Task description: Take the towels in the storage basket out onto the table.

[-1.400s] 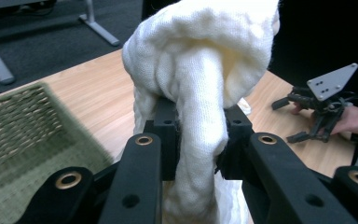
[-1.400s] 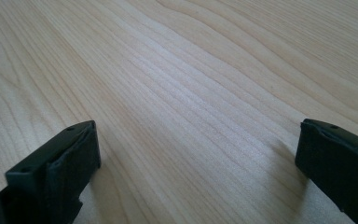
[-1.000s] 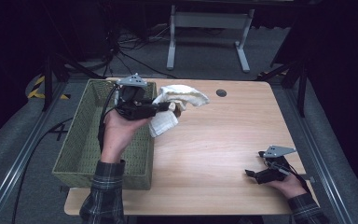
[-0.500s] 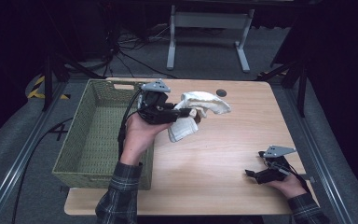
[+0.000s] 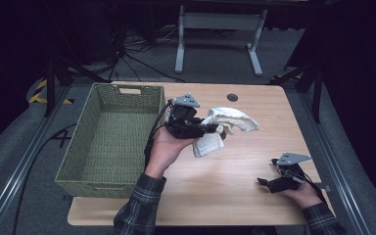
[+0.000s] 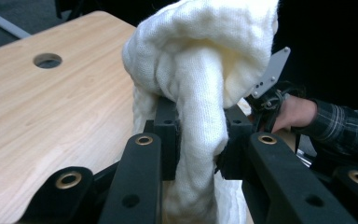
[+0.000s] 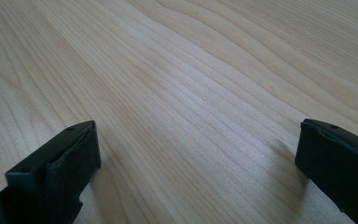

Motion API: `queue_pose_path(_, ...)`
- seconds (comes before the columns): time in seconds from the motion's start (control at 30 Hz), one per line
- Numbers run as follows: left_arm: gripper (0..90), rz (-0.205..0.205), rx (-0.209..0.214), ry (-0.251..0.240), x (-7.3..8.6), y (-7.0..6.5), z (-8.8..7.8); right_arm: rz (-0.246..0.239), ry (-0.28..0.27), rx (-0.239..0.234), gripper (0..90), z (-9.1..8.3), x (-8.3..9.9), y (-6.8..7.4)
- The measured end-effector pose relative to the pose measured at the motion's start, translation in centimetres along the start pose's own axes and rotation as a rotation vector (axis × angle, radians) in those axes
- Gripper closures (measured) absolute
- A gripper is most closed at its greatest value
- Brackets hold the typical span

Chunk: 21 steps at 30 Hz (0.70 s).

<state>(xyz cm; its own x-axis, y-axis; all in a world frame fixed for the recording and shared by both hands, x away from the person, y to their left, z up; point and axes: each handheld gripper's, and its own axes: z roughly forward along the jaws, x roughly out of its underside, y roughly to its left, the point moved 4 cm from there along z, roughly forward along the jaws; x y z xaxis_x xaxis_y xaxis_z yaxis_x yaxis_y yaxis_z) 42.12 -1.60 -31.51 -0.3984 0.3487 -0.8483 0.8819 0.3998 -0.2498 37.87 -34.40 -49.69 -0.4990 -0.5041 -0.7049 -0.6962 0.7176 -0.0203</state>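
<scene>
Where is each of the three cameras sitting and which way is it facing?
High view: fixed above the person's side, looking forward and down on the wooden table; both forearms, the left gripper and right gripper show.
Left gripper view: rides the left gripper, looking along its jaws clamped on the white cloth; the other hand shows beyond.
Right gripper view: rides the right gripper, looking low across bare tabletop between open jaws.
Shared: the high and left gripper views both show the cloth and the table's round hole.
</scene>
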Motion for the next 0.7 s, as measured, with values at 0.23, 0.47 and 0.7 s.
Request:
queue_pose_path(0.23,74.1,0.01,0.006,0.049,1.1,-0.2,2.4,0.001,0.0,-0.001,0.1,0.0,0.0,0.0)
queue_pose_path(0.47,74.1,0.023,0.022,0.088,2.3,-0.4,5.0,0.001,0.0,-0.001,0.1,0.0,0.0,0.0)
queue_pose_path(0.7,74.1,0.051,0.033,0.135,3.6,-0.5,7.2,0.001,0.0,-0.001,0.1,0.0,0.0,0.0)
